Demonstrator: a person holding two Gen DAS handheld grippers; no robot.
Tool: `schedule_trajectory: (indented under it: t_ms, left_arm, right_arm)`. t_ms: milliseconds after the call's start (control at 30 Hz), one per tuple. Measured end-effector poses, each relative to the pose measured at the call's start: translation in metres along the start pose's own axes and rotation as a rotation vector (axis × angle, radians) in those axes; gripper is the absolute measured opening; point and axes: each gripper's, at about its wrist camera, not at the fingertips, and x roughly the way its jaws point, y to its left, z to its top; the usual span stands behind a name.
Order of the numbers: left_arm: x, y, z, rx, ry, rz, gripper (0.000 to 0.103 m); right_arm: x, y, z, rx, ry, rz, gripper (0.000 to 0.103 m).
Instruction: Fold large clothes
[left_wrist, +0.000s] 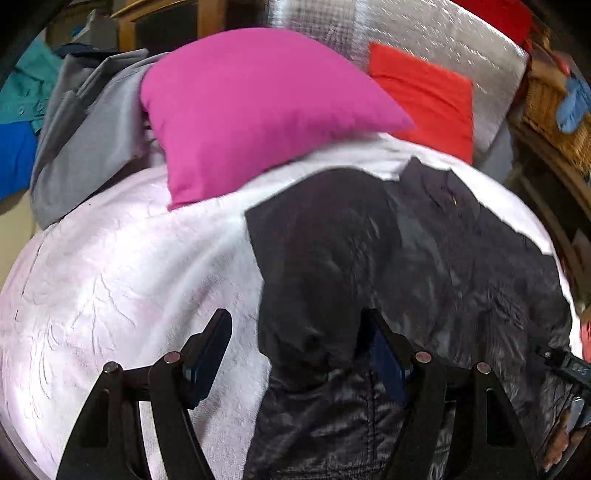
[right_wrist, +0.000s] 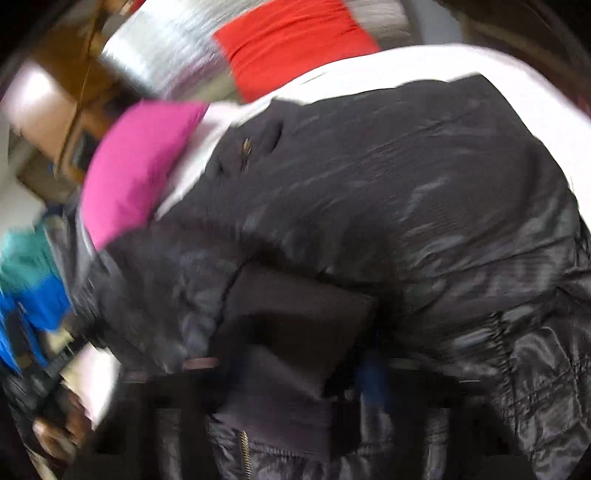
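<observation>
— Lying where, that black jacket (left_wrist: 424, 258)?
— Spread on the white bedcover (left_wrist: 110, 266), below a pink pillow (left_wrist: 251, 110) and a red one (left_wrist: 428, 96).
— And the tools?
— Left hand-held gripper (left_wrist: 299, 350) gapes over the jacket's edge; right hand-held gripper (right_wrist: 291, 365) pinches a dark fold of it.

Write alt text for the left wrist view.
The open left gripper hangs over the near edge of a black jacket spread on a white bed cover. A pink cushion and a red cushion lie behind.
</observation>
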Motion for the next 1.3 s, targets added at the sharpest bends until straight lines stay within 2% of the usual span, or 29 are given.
schedule_trajectory:
  t_ms: [33,67,100,200,300,400,500,600,667,733,767,800,867,1000,1033,1067,1133,1200,1267,1300]
  left_arm:
    - [-0.001,0.001,0.002,0.003,-0.004,0.002,0.074]
    - [-0.002,0.0,0.004,0.002,-0.012,-0.001,0.074]
    - [-0.007,0.001,0.004,-0.008,-0.027,-0.016,0.074]
    - [-0.023,0.005,0.008,-0.037,-0.079,-0.093,0.074]
    - [-0.036,0.003,0.013,-0.043,-0.155,-0.133,0.074]
    - [-0.032,-0.004,0.012,-0.013,-0.167,-0.076,0.075]
    - [-0.011,-0.009,0.01,0.006,-0.096,-0.042,0.075]
    - [0.015,-0.013,0.006,0.018,0.0,0.012,0.075]
    - [0.027,-0.018,0.004,0.035,0.044,0.037,0.075]
    - [0.034,-0.021,0.003,0.04,0.066,0.048,0.075]
    - [0.036,-0.022,0.004,0.036,0.069,0.044,0.075]
    - [0.036,-0.023,0.005,0.033,0.07,0.04,0.075]
    - [0.038,-0.026,0.005,0.032,0.074,0.042,0.075]
    - [0.042,-0.03,0.002,0.041,0.084,0.042,0.075]
    - [0.04,-0.033,0.002,0.045,0.084,0.042,0.075]
    - [0.039,-0.034,0.001,0.048,0.082,0.041,0.075]
    - [0.037,-0.038,0.001,0.062,0.073,0.04,0.075]
    - [0.031,-0.04,0.002,0.071,0.051,0.051,0.075]
    - [0.021,-0.04,0.005,0.067,-0.002,0.058,0.075]
    - [0.016,-0.041,0.007,0.068,-0.025,0.058,0.075]
  right_arm:
    - [-0.004,0.0,-0.002,-0.015,-0.012,-0.011,0.023]
    - [-0.012,0.006,-0.004,-0.046,-0.056,-0.045,0.016]
    - [-0.023,0.012,-0.003,-0.083,-0.111,-0.076,0.015]
    - [-0.058,0.015,0.004,-0.113,-0.274,-0.137,0.015]
    - [-0.084,-0.004,0.021,-0.056,-0.407,-0.201,0.015]
    - [-0.081,-0.041,0.041,0.022,-0.437,-0.281,0.015]
    - [-0.065,-0.079,0.055,0.087,-0.438,-0.358,0.015]
    - [-0.058,-0.1,0.064,0.146,-0.427,-0.306,0.015]
    - [-0.061,-0.12,0.068,0.228,-0.398,-0.191,0.016]
    - [-0.067,-0.134,0.065,0.323,-0.383,-0.092,0.03]
    - [-0.07,-0.14,0.066,0.366,-0.382,-0.064,0.068]
    - [-0.071,-0.147,0.067,0.395,-0.389,-0.048,0.097]
    - [-0.075,-0.153,0.063,0.415,-0.431,-0.027,0.098]
    - [-0.053,-0.145,0.067,0.359,-0.304,0.007,0.098]
    - [-0.047,-0.139,0.068,0.329,-0.276,-0.011,0.098]
    - [-0.033,-0.128,0.068,0.271,-0.225,-0.074,0.096]
    - [-0.019,-0.106,0.066,0.153,-0.182,-0.215,0.079]
    - [-0.022,-0.084,0.065,0.062,-0.2,-0.308,0.051]
    - [-0.039,-0.067,0.065,0.012,-0.273,-0.366,0.041]
    - [-0.049,-0.062,0.065,0.004,-0.314,-0.365,0.041]
